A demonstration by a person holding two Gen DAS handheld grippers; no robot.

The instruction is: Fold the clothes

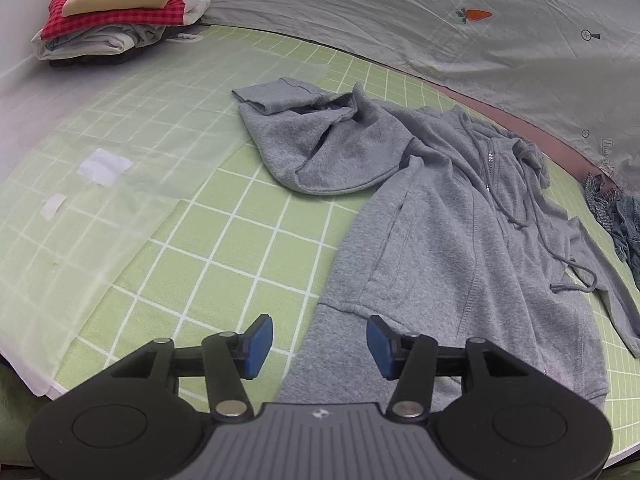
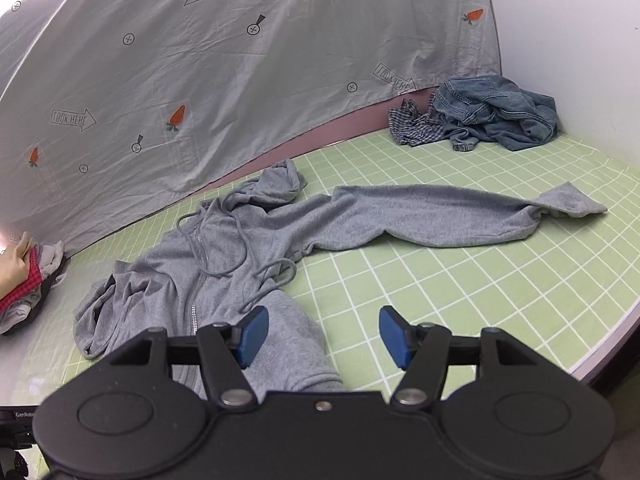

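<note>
Your left claw and right claw are both released. The gray hoodie is soft and floppy, so grab its bottom hem corners.

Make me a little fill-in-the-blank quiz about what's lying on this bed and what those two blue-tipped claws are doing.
1. The grey hoodie is spread on a checked sheet whose colour is ____.
2. The hoodie closes down its front with a ____.
3. The left gripper and the right gripper both stand ____, with nothing pinched between the blue pads.
4. On the stack of folded clothes, the red checked piece lies under a ____-coloured one.

Missing words: green; zip; open; cream
</note>
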